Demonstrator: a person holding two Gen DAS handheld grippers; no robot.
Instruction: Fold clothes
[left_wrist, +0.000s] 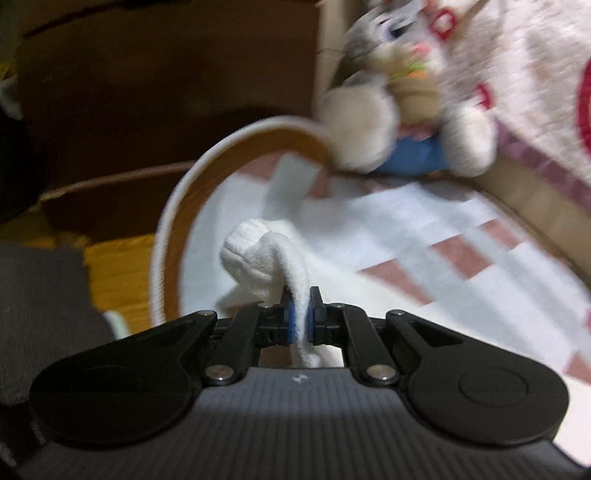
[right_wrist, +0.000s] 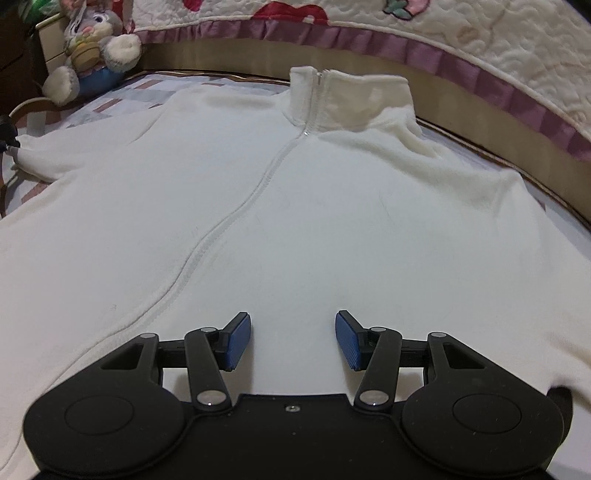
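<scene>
A white fleece zip jacket (right_wrist: 295, 206) lies spread flat, collar at the far end, zipper running down its middle. My right gripper (right_wrist: 293, 338) hovers open just over the jacket's lower front, nothing between its blue pads. In the left wrist view my left gripper (left_wrist: 301, 317) is shut on the white sleeve cuff (left_wrist: 258, 254), which bunches up just past the fingertips. That same sleeve end (right_wrist: 26, 147) shows at the far left of the right wrist view, with a dark bit of the left gripper at the frame edge.
A grey and white plush rabbit (right_wrist: 88, 51) sits at the far left corner on the patterned mat (left_wrist: 461, 251). A quilted blanket with a purple border (right_wrist: 443, 48) hangs along the far side. The mat's curved brown rim (left_wrist: 207, 173) and wooden floor (left_wrist: 118, 269) lie left.
</scene>
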